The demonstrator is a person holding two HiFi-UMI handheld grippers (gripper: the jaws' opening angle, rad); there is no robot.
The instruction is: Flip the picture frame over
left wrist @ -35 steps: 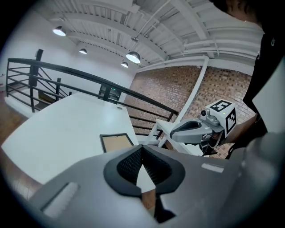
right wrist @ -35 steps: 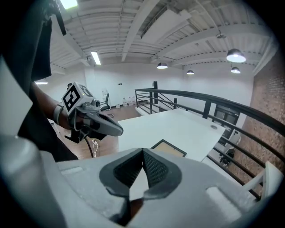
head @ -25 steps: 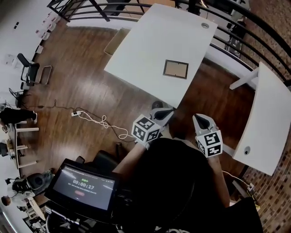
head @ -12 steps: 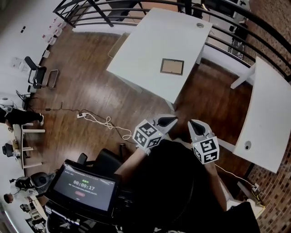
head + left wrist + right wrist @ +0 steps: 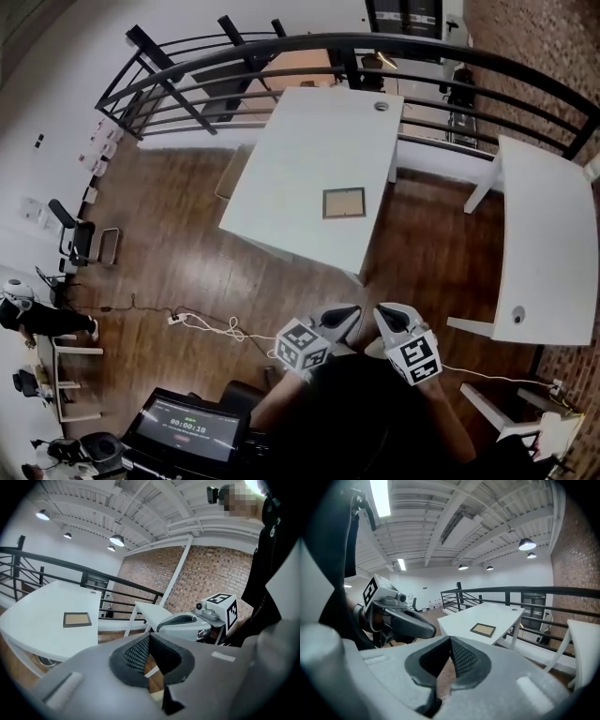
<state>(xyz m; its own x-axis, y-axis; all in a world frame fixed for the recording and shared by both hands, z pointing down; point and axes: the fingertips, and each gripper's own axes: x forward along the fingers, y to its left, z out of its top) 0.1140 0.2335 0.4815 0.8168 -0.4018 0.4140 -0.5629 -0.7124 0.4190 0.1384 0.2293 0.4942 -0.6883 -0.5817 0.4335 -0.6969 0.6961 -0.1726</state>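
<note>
Here, left tool (image 5: 349,319): jaws closed together, empty, low over the wood floor (image 5: 187,234), well short of the counter (image 5: 300,150).
frame (image 5: 344,202): lying flat on the white counter, toward its near right side, apart from both tools.
right tool (image 5: 386,315): jaws closed together, empty, just beside the left tool, pointing toward the counter.
</note>
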